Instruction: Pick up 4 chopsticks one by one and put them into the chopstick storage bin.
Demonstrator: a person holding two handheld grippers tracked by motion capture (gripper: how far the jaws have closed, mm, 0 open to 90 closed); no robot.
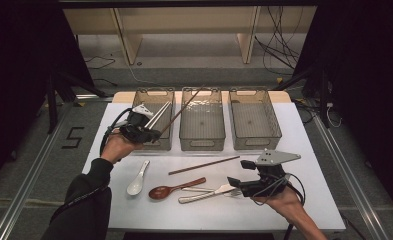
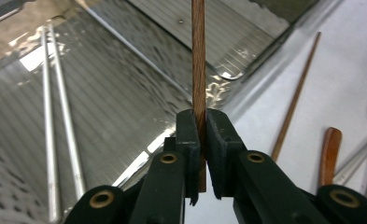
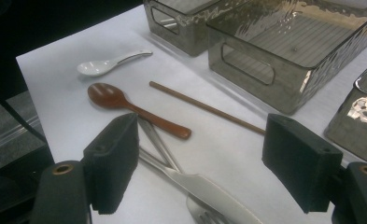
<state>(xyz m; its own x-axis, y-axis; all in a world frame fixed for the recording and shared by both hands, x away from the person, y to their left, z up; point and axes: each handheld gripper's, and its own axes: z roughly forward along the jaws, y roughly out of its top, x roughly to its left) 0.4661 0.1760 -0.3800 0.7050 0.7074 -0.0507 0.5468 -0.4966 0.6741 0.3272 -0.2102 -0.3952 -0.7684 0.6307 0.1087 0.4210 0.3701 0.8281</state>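
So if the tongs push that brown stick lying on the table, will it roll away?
Probably a little. The brown chopstick looks round and thin in the right gripper view, so a sideways nudge may roll it on the smooth white table. It looks stiff and straight, so it likely won't bend. It also seems light, so it could slide or spin easily.

A thin, straight brown wooden chopstick [image 1: 181, 111] is clamped near its lower end, slanting up over the left grey basket [image 1: 156, 93], its far tip above that basket's right-hand neighbour.
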